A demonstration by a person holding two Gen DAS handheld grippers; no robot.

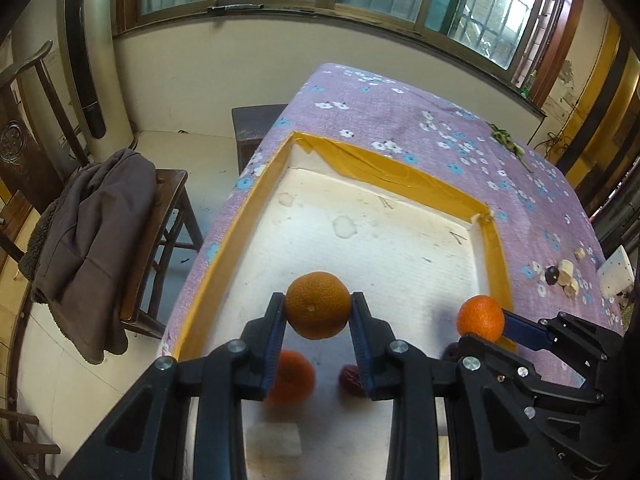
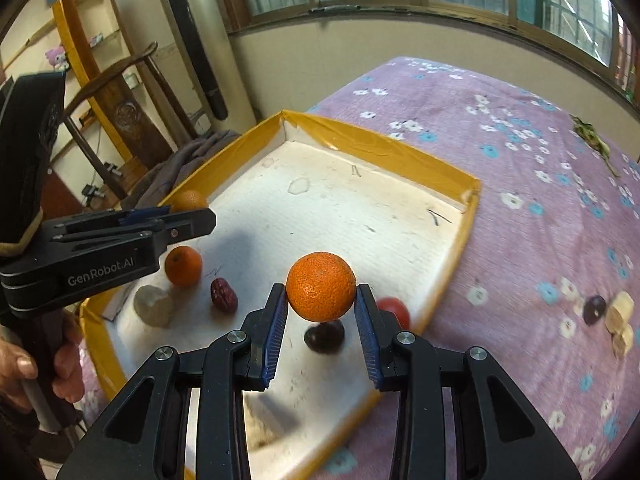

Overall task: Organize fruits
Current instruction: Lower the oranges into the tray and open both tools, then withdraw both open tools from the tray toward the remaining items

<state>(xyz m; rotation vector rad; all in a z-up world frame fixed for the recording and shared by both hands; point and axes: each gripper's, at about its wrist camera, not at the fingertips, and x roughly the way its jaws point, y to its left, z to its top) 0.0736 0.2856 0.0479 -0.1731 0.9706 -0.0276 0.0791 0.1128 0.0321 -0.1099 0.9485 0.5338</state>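
My left gripper (image 1: 318,307) is shut on a dull orange tangerine (image 1: 317,305) held above the white tray (image 1: 400,240) with yellow taped rim. My right gripper (image 2: 321,295) is shut on a bright orange tangerine (image 2: 321,286), also above the tray; it also shows in the left wrist view (image 1: 480,317). On the tray floor lie another tangerine (image 2: 183,265), a red date (image 2: 223,295), a pale lumpy piece (image 2: 153,305), a dark round fruit (image 2: 324,338) and a red fruit (image 2: 395,310) partly hidden behind my right finger.
The tray sits on a purple flowered cloth (image 2: 540,208). Pale cubes (image 2: 620,316) and a dark round fruit (image 2: 595,309) lie on the cloth to the right. Green sprigs (image 2: 592,140) lie further back. A chair with a grey jacket (image 1: 92,240) stands left of the table.
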